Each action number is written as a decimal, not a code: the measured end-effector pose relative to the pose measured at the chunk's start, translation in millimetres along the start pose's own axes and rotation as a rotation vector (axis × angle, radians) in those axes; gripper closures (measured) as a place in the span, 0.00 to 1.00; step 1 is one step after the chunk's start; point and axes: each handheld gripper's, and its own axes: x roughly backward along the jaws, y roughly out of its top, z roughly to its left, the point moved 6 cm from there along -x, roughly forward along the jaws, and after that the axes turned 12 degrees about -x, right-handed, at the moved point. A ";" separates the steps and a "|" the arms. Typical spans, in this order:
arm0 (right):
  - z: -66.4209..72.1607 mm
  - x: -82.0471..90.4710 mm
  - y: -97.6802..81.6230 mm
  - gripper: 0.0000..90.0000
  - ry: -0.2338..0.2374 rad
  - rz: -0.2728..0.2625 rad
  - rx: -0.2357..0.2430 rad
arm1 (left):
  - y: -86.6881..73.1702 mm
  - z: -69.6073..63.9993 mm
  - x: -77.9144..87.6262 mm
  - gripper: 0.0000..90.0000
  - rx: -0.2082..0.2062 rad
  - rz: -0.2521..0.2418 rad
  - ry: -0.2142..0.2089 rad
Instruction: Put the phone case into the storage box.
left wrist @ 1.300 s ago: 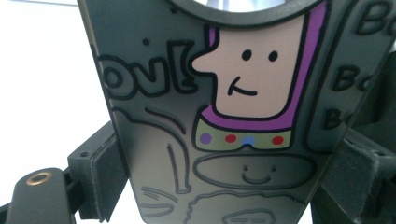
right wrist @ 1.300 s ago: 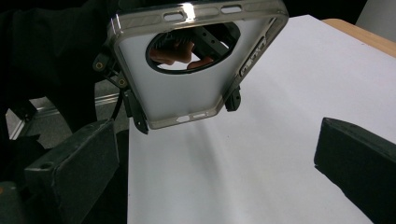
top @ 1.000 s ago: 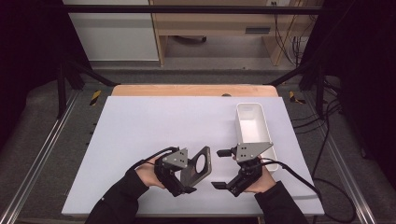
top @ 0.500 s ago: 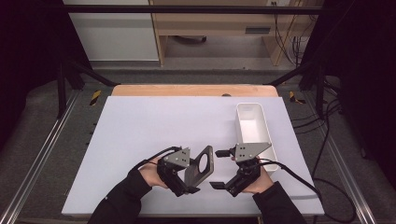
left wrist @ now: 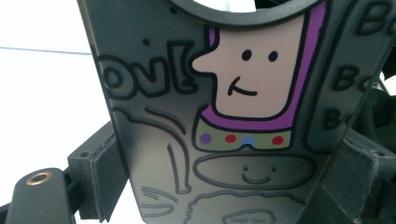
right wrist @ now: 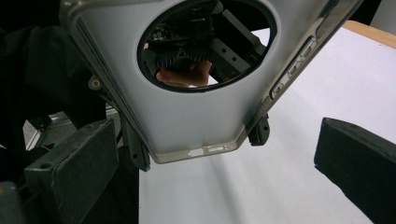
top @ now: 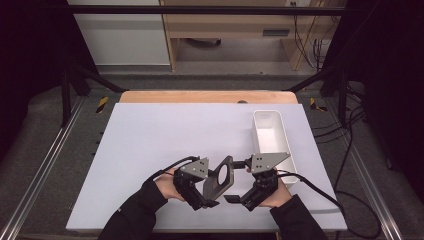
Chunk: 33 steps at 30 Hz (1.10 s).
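Holding a phone case between two grippers

Clamped by its side edges in the left gripper (top: 202,192), the phone case (top: 220,176) stands tilted above the table (top: 150,135), long axis toward the right gripper (right wrist: 219,172), whose jaws are apart. Left gripper view shows its cartoon print (left wrist: 247,93); right gripper view its plain inside.

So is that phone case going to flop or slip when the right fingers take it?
The phone case looks thin and hollow, so probably light and a bit flexible. Its smooth, glossy shell may slip. It keeps its shape in the left gripper, so likely not floppy.
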 end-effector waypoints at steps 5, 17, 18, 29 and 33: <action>0.3 0.6 0.9 0.00 0.000 -0.007 0.000 | 2.0 1.1 -2.3 0.13 0.002 -0.015 -0.006; 0.8 0.5 1.0 0.00 0.004 -0.010 0.001 | 6.1 1.7 -9.6 0.13 -0.005 -0.020 -0.019; 0.8 0.6 1.1 0.00 0.004 -0.010 0.001 | 6.5 1.6 -10.3 0.13 -0.005 -0.021 -0.021; 1.0 0.4 1.1 0.00 0.008 -0.013 0.007 | 9.2 1.2 -14.7 0.13 -0.013 -0.030 -0.034; 1.1 0.3 1.1 0.00 0.008 -0.014 0.011 | 9.7 0.5 -16.8 0.13 -0.017 -0.029 -0.041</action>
